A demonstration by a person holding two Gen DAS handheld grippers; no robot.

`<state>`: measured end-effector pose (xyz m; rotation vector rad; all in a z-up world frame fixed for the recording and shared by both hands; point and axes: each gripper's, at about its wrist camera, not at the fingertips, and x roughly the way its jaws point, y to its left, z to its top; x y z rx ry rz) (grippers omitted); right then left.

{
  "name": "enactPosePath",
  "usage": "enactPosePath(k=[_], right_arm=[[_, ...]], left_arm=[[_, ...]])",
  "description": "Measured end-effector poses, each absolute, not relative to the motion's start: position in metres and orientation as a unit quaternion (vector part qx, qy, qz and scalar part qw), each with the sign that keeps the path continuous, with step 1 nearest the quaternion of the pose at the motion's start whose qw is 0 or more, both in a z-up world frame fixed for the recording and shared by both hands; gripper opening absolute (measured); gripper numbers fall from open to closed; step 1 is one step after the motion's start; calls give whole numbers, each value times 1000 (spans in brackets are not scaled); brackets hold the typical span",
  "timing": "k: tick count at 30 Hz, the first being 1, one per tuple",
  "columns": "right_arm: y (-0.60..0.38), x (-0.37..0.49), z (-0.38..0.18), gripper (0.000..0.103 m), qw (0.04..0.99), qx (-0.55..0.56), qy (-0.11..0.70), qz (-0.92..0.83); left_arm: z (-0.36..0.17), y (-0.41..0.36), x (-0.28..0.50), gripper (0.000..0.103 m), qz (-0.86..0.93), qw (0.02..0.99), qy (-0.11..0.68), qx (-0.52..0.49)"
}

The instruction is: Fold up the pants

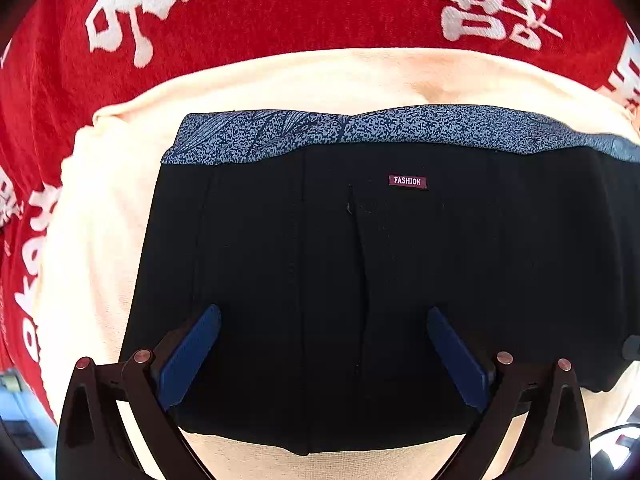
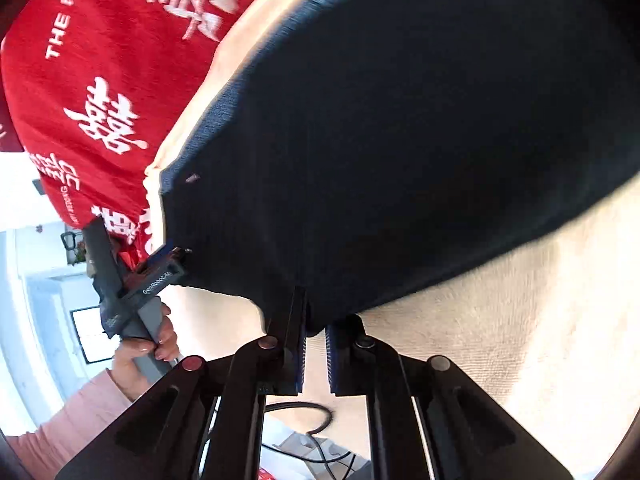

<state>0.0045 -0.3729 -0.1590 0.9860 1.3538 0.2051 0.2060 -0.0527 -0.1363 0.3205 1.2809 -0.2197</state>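
Observation:
Black pants (image 1: pixel 360 260) lie folded on a cream cloth (image 1: pixel 92 240), with a blue speckled waistband (image 1: pixel 400 126) at the far edge and a small "FASHION" label (image 1: pixel 407 181) below it. My left gripper (image 1: pixel 323 314) is open wide above the near part of the pants, nothing between its blue pads. In the right wrist view the pants (image 2: pixel 400 140) fill the upper middle. My right gripper (image 2: pixel 318 320) is shut on their near edge, and the dark fabric dips between its two pads. The left gripper (image 2: pixel 168 258) shows there too, at the pants' left corner, held by a hand (image 2: pixel 140 356).
A red blanket with white lettering (image 1: pixel 280 8) lies under the cream cloth and reaches the far and left sides. The cream cloth (image 2: pixel 500 320) spreads to the right of my right gripper. A black cable (image 2: pixel 316 428) hangs below the surface's near edge.

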Motion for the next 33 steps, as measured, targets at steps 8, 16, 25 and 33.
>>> enactPosePath(k=[8, 16, 25, 33], right_arm=[[-399, -13, -109, 35, 702, 318, 632, 77], [-449, 37, -97, 32, 770, 166, 616, 21], [-456, 3, -118, 28, 749, 134, 649, 27], [-496, 72, -82, 34, 794, 185, 579, 22]], left_arm=[[-109, -93, 189, 103, -101, 777, 604, 149], [-109, -228, 150, 103, -198, 767, 597, 126], [-125, -235, 136, 103, -174, 758, 616, 128], [-115, -263, 205, 103, -129, 792, 588, 100]])
